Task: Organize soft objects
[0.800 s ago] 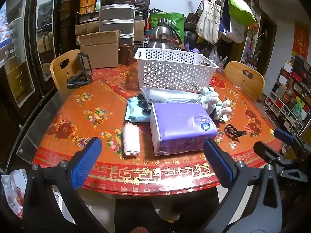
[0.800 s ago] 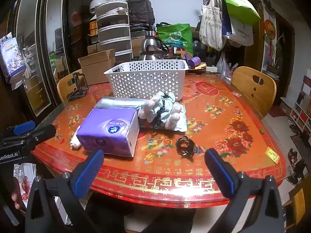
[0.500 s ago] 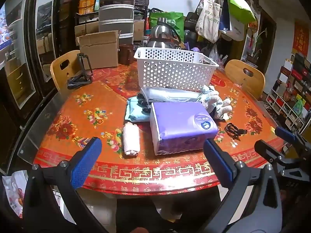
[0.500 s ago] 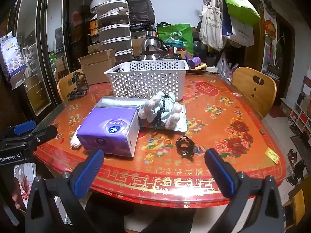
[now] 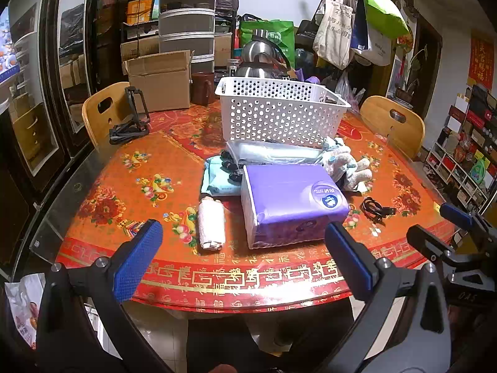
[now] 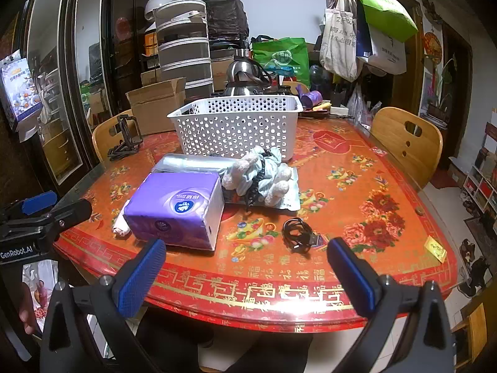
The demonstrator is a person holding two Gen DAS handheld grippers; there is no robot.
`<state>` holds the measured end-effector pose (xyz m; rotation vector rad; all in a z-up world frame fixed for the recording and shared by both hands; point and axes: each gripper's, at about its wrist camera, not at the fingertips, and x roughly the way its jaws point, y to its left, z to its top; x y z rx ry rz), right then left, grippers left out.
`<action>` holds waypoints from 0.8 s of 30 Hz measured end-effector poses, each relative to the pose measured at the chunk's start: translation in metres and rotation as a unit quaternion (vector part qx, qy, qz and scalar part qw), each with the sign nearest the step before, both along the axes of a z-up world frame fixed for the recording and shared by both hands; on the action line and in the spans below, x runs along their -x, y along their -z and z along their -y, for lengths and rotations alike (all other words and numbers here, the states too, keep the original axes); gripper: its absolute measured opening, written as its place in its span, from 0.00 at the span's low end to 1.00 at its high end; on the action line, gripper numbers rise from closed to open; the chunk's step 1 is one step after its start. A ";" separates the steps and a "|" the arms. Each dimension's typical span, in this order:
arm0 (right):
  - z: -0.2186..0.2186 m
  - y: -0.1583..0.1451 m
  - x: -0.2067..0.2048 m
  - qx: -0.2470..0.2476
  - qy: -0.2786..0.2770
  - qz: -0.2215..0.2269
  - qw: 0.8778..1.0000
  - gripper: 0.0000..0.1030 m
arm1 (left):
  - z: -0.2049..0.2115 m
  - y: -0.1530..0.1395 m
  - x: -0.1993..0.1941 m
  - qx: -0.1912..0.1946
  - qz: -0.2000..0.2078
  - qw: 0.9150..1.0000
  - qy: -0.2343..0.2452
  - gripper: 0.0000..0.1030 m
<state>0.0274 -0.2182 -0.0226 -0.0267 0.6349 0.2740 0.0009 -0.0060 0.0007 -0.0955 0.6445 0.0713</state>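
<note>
Near the bench's (image 5: 93, 217) front edge, left to right: rolled towel (image 5: 212, 223), purple tissue pack (image 5: 292, 200), plush toy (image 6: 261, 175); the white basket (image 5: 279, 115) behind likely awaits them. Left tool (image 5: 242, 264) and right tool (image 6: 245, 275) hover spread, empty.

1. The left wrist view looks forward and down from off the near edge of the table (image 5: 102, 168), along its own spread blue fingers (image 5: 136, 264)
2. The right wrist view sits further right at a like tilt and nearness, the left gripper (image 6: 37, 217) at its left edge
3. Both share the purple tissue pack (image 5: 292, 199) (image 6: 180, 211), the white basket (image 5: 279, 115) (image 6: 236, 124) and the room behind
</note>
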 end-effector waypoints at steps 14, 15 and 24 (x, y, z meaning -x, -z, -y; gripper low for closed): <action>-0.002 0.001 0.001 0.000 -0.001 -0.002 1.000 1.00 | 0.000 -0.001 0.003 0.001 0.002 1.000 0.001 1.00; -0.002 0.001 0.001 0.000 0.000 -0.001 1.000 1.00 | 0.000 -0.001 0.003 0.002 0.002 1.000 0.001 1.00; -0.005 0.001 0.000 0.001 -0.001 -0.001 1.000 1.00 | -0.001 -0.002 0.004 0.001 0.001 1.000 0.003 1.00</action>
